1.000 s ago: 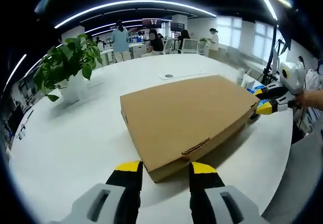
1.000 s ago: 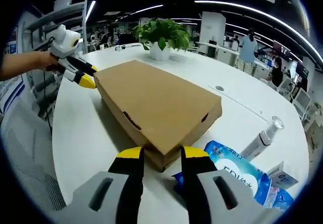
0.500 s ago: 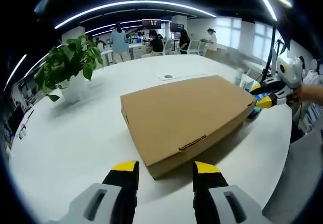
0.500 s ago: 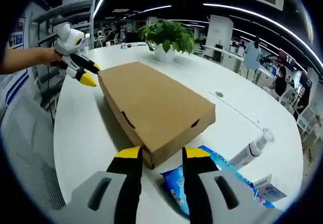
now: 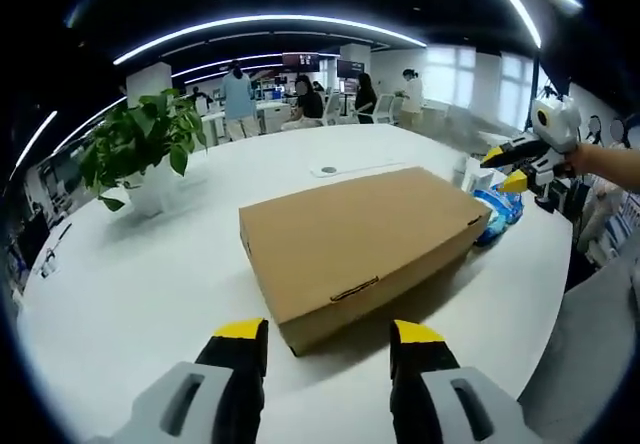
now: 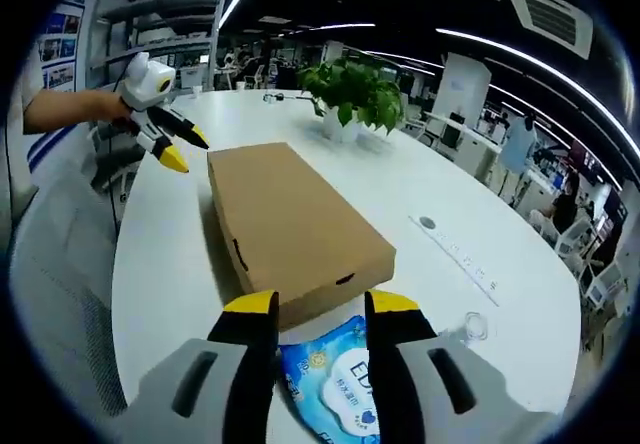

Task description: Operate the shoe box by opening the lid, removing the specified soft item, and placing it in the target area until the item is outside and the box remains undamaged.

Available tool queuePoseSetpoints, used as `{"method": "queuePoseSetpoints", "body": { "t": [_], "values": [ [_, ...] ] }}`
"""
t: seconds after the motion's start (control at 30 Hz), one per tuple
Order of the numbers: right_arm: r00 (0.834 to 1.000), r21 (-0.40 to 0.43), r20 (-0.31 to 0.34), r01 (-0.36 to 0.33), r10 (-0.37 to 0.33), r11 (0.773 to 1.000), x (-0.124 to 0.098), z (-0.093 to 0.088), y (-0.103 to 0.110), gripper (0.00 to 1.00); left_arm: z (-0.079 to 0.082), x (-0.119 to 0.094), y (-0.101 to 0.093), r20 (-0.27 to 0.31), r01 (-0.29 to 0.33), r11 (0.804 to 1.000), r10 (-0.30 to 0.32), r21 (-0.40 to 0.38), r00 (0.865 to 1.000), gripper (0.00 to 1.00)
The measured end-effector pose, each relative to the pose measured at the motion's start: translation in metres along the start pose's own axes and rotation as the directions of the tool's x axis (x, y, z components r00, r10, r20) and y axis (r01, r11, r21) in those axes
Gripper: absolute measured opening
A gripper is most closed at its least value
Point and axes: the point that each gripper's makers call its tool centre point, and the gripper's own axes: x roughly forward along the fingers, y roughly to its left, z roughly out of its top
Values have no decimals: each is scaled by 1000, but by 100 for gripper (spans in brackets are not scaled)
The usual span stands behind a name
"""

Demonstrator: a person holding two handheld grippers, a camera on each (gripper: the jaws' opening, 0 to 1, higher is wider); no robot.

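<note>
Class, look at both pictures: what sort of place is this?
Probably an open-plan office: people at desks in the background, long ceiling strip lights, and a large round white table holding a potted green plant.

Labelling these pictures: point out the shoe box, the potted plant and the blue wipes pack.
shoe box (image 5: 345, 229), left gripper view, middle of lid
potted plant (image 5: 140, 144), left gripper view, leaves
blue wipes pack (image 6: 330, 384), right gripper view, printed front

Closed shoe box (image 6: 290, 232) (blue packet (image 6: 335, 389) touching) beyond gaping right gripper (image 6: 318, 309)
</note>
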Motion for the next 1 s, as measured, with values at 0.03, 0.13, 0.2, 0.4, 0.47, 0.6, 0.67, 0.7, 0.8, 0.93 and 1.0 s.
{"method": "queuePoseSetpoints", "body": {
  "t": [0.03,0.13,0.2,0.4,0.47,0.6,0.67,0.7,0.8,0.93,1.0],
  "values": [
    [1000,-8,3,3,-3,1000,-1,1,-5,32,1,-2,-1,3,-1,1000,1,3,1000,50],
    [1000,-39,8,12,-11,999,-6,3,-19,33,3,-7,-3,15,-3,1000,3,8,1000,50],
    [1000,-46,8,23,-23,999,-10,3,-32,33,5,-13,-5,27,-5,1000,5,7,1000,50],
    [997,-56,-2,73,-73,996,-16,-5,-70,33,7,-27,-12,63,-9,1000,10,-8,998,52],
    [996,-69,-18,81,-83,994,-17,-12,-79,33,5,-32,-15,66,-12,1000,12,-5,998,52],
    [997,-82,-39,67,-70,994,-17,-21,-87,34,1,-40,-19,67,-15,1000,15,-6,998,52],
    [997,-96,-55,55,-60,994,-16,-27,-93,35,-1,-43,-22,65,-16,1000,16,-8,998,52],
    [997,-99,-59,51,-57,994,-15,-29,-96,35,-3,-45,-23,63,-16,1000,17,-8,998,52],
    [997,-95,-64,39,-46,995,-16,-30,-97,35,-6,-48,-24,59,-23,1000,24,-13,998,52],
    [998,-85,-62,8,-14,996,-11,-39,-106,35,-8,-51,-24,63,-31,999,32,-27,997,52],
    [999,-72,-54,-12,8,997,-6,-45,-110,37,-10,-53,-24,61,-36,999,38,-34,997,52]
  ]
}}
